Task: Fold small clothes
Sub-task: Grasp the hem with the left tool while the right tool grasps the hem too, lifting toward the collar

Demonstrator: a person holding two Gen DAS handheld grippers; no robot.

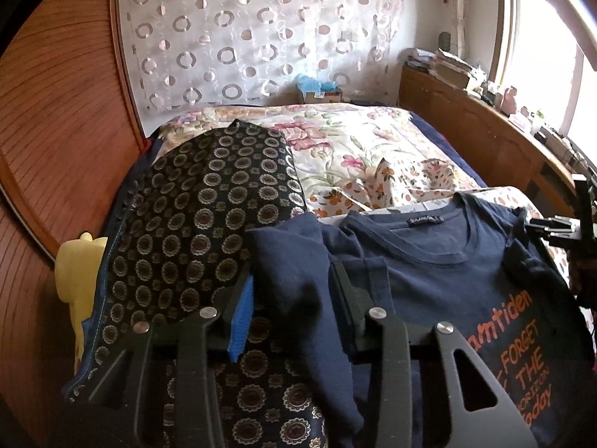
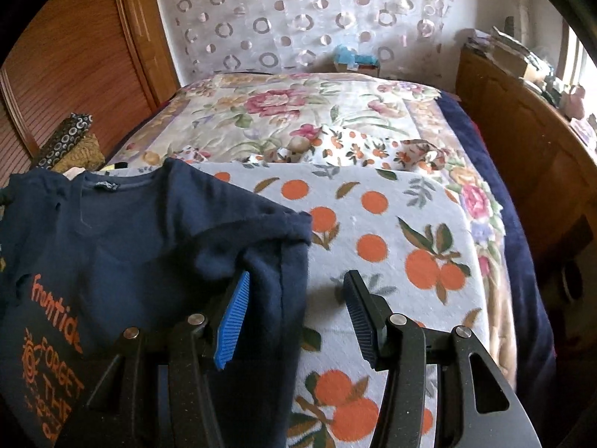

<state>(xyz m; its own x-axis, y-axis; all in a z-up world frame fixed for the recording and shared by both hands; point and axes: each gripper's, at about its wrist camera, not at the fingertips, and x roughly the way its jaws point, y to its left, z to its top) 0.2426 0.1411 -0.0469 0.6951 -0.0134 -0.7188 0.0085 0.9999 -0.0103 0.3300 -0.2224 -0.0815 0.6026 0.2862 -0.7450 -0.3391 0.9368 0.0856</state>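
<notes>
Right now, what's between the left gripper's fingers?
Left wrist view: a bunched fold of the navy T-shirt, its sleeve side, fills the left gripper.

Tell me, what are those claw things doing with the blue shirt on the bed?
A person is folding a navy T-shirt with orange lettering, using two handheld grippers. The left gripper has one sleeve bunched between its fingers. The right gripper sits at the other sleeve, jaws open with only its left pad against the fabric. The shirt lies on an orange-print cloth and is not yet folded.
</notes>
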